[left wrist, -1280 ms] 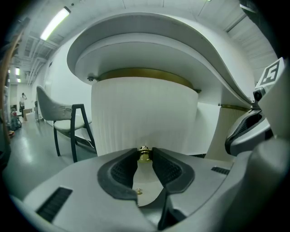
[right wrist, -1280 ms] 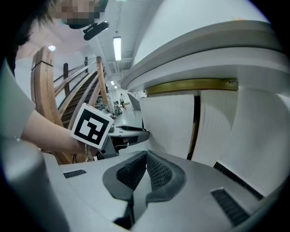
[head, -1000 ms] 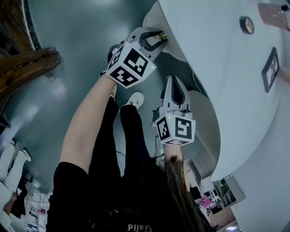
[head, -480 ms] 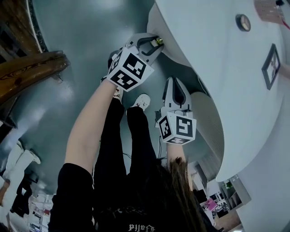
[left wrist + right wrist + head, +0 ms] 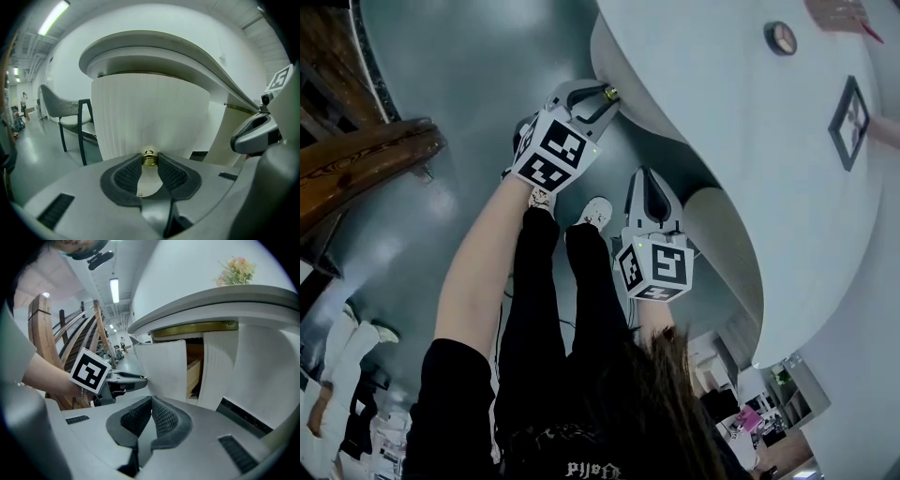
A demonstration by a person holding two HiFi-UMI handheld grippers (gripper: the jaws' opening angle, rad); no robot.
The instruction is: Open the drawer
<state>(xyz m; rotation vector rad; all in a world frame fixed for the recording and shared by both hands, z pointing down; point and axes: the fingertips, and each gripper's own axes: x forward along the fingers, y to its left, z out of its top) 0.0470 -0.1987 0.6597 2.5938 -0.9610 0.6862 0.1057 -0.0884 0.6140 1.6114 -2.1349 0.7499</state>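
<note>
Grey floor (image 5: 469, 75), wooden staircase (image 5: 356, 169), dark chair (image 5: 52, 101)

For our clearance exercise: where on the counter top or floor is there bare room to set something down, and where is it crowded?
Free: the counter top along its near edge, above the drawer; the floor left of the legs. Crowded: round the knob, clamped in the jaws of the left gripper.

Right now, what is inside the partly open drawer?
Through the gap beside the drawer front, only a wooden inner wall shows. Any contents are covered by that front.
</note>
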